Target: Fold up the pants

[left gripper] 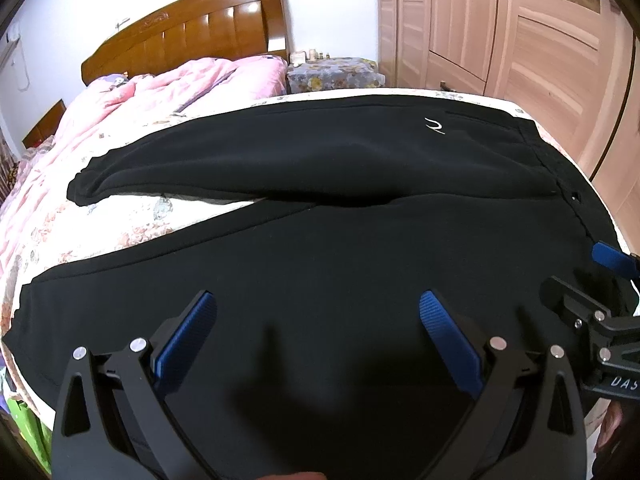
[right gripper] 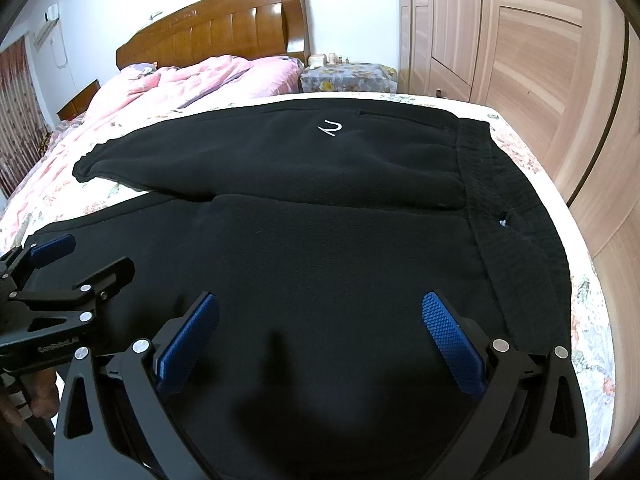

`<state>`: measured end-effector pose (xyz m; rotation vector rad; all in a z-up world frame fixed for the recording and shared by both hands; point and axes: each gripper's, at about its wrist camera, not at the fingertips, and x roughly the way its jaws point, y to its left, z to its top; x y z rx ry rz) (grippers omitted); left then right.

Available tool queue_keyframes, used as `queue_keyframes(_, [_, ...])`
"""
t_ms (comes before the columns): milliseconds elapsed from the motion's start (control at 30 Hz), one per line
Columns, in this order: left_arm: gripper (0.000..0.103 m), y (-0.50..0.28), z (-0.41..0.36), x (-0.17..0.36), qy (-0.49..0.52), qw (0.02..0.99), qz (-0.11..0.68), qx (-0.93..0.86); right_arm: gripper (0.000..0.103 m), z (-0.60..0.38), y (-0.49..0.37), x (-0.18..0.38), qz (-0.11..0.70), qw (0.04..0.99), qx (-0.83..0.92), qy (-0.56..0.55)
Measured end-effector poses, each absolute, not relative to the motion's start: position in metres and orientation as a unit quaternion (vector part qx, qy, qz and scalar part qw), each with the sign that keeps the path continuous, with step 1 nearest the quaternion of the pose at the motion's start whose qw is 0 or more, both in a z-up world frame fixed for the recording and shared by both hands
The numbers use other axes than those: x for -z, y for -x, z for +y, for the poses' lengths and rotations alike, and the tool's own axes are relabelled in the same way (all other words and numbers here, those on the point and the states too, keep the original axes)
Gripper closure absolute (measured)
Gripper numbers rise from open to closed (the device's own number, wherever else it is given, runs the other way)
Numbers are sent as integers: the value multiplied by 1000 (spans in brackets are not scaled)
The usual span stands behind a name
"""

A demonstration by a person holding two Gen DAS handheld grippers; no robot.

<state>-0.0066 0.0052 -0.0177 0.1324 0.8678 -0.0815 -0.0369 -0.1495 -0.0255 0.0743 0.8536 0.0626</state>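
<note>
Black pants (left gripper: 320,240) lie flat on the bed, legs spread to the left, waistband (right gripper: 500,208) to the right; they also show in the right wrist view (right gripper: 320,240). A small white logo (right gripper: 330,128) marks the far leg. My left gripper (left gripper: 318,304) is open and empty over the near leg. My right gripper (right gripper: 320,306) is open and empty over the near hip, left of the waistband. The right gripper also shows at the right edge of the left wrist view (left gripper: 592,280), and the left gripper at the left edge of the right wrist view (right gripper: 84,254).
The bed has a floral sheet (right gripper: 588,320) with a pink quilt (left gripper: 160,92) bunched toward the wooden headboard (left gripper: 200,28). A covered nightstand (right gripper: 348,76) stands beyond the bed. Wardrobe doors (right gripper: 520,40) line the right side.
</note>
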Motion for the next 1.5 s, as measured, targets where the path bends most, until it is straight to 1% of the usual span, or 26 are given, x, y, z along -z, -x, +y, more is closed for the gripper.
queue_keyframes(233, [1,-4,5,15,-87,898,429,37,5,-159,17,18,420,907,-39,-2])
queue_keyframes(367, [1,-22,14,16,-93,881,464,18,5,-175,-10,6,424,903,-74,-1])
queue_keyframes(500, [1,-46,32,4,-110,885,452,-4,5,-192,-58,-6,417,903,-100,39])
queue_keyframes(633, [1,-81,51,-11,-101,887,451,11,5,-207,-127,0,433,886,-153,69])
queue_keyframes(700, [1,-102,52,-16,-97,887,450,33,5,-217,-169,12,454,873,-168,65])
queue_keyframes(800, [2,-139,44,-18,-143,894,422,52,5,-230,-226,30,481,858,-170,59])
queue_keyframes(867, [2,-156,34,-18,-161,897,399,102,5,-237,-251,38,491,851,-176,52])
queue_keyframes(900, [1,-168,29,-14,-172,890,400,133,5,-242,-264,42,495,849,-179,49])
queue_keyframes(967, [2,-190,22,-4,-181,870,433,154,5,-247,-279,46,495,846,-193,50])
queue_keyframes(1033, [2,-212,18,2,-181,853,449,192,5,-250,-289,48,496,842,-204,59])
queue_keyframes(1200, [2,-261,17,6,-154,828,451,296,5,-254,-306,52,505,830,-226,77])
queue_keyframes(1267, [2,-284,18,11,-168,829,447,291,9,-257,-305,55,511,822,-241,72])
queue_keyframes(1300, [2,-294,17,14,-166,826,450,296,18,-256,-303,54,504,824,-246,81])
queue_keyframes(1333, [2,-301,17,16,-159,823,453,303,32,-256,-302,53,500,823,-257,85])
queue_keyframes(1367, [2,-310,19,18,-149,820,456,313,43,-255,-296,50,498,819,-274,79])
queue_keyframes(1400, [2,-315,20,19,-143,815,460,322,65,-255,-292,48,498,814,-291,70])
queue_keyframes(1433, [2,-321,18,21,-142,808,462,337,77,-252,-287,45,494,813,-298,75])
queue_keyframes(1500, [2,-326,12,22,-157,799,456,358,93,-244,-274,35,474,826,-285,114])
